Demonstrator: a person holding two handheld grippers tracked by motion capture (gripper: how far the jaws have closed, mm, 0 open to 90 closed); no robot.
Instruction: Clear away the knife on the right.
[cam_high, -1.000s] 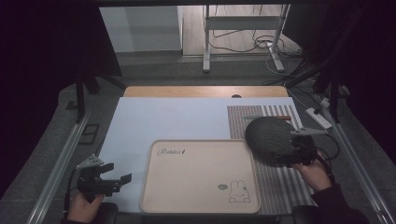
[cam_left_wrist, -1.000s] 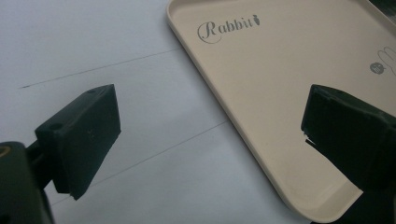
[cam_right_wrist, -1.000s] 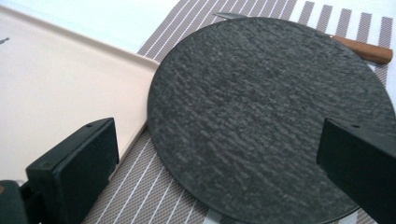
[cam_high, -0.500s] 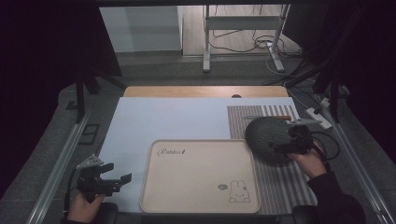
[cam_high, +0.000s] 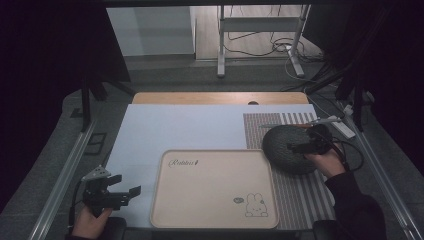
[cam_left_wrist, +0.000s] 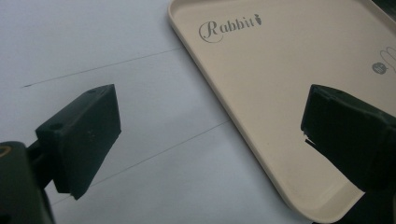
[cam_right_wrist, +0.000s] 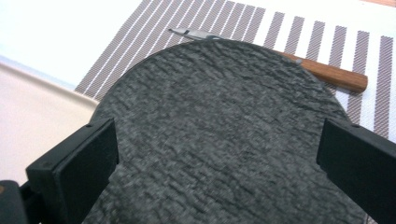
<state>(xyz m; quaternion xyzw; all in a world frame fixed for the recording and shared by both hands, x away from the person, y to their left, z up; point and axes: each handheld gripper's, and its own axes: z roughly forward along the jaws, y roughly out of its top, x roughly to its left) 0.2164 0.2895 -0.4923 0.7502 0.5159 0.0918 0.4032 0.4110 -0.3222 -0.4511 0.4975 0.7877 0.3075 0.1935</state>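
Now the right gripper (cam_high: 304, 147) is over the dark round plate (cam_high: 289, 148), which lies on the striped placemat (cam_high: 300, 195) just right of the beige tray (cam_high: 210, 187). Compared with one second ago, this gripper has moved a little toward the far side of the table, and the plate sits slightly farther from the person than before. In the right gripper view the jaws stand wide apart on both sides of the rough dark surface (cam_right_wrist: 219, 135), so they are released and hold nothing. I judge that the hand is lining up for a grip on the plate, or is nudging it; which one I cannot tell.

Behind the plate a knife with a wooden handle (cam_right_wrist: 327, 72) rests on the placemat, partly hidden by the plate's far rim.

The left gripper (cam_high: 120, 194) waits low at the near left corner, on the pale blue table cover (cam_high: 175, 125). It has not moved. Its jaws are also spread open, with the corner of the tray (cam_left_wrist: 280, 93) between them but not touched.
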